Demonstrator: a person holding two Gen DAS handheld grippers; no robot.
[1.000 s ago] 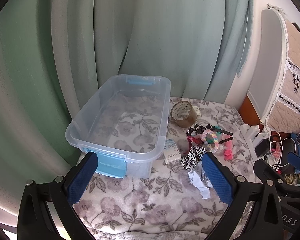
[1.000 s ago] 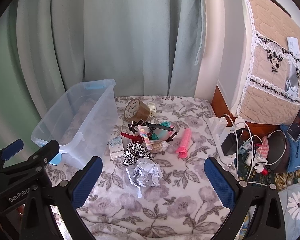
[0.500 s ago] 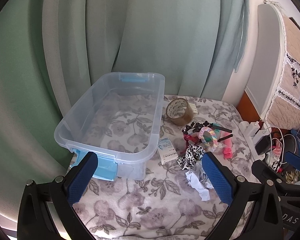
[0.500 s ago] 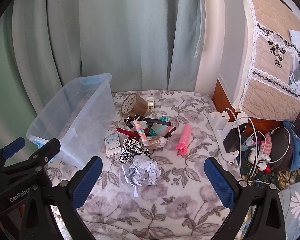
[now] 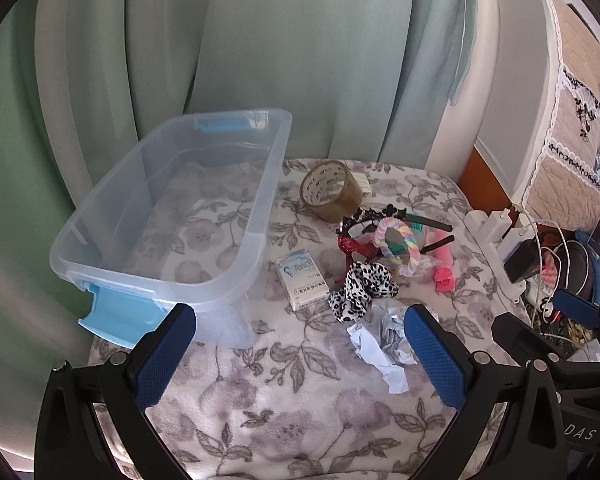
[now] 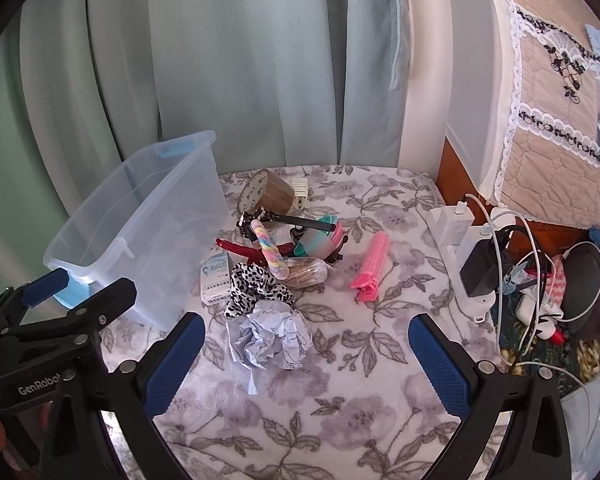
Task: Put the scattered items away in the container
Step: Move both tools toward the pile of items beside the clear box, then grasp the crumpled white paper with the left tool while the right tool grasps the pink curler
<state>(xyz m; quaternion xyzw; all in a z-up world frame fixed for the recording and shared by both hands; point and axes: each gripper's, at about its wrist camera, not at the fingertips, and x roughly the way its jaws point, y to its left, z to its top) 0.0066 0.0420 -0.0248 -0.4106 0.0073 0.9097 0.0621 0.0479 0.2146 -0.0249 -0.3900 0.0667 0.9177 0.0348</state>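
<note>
Our left gripper (image 5: 300, 354) and right gripper (image 6: 306, 360) both hover spread wide and hold nothing. Nearest, at twelve o'clock from the right one, lies the crumpled paper (image 6: 274, 338) on the floral blanket (image 6: 340, 412). Beyond it sit the spotted scrunchie (image 6: 256, 286) and the pink roller (image 6: 374, 266) at one o'clock. The clear container (image 5: 172, 224), empty, stands at ten o'clock; the tape roll (image 5: 330, 190) lies farthest.

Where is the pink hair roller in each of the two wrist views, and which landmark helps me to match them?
Left wrist view: the pink hair roller lies right of centre, partly hidden behind the pile of hair accessories.
Right wrist view: the roller lies in full sight, right of the pile.
Shared landmark: the brown tape roll, beside the clear container.
</note>
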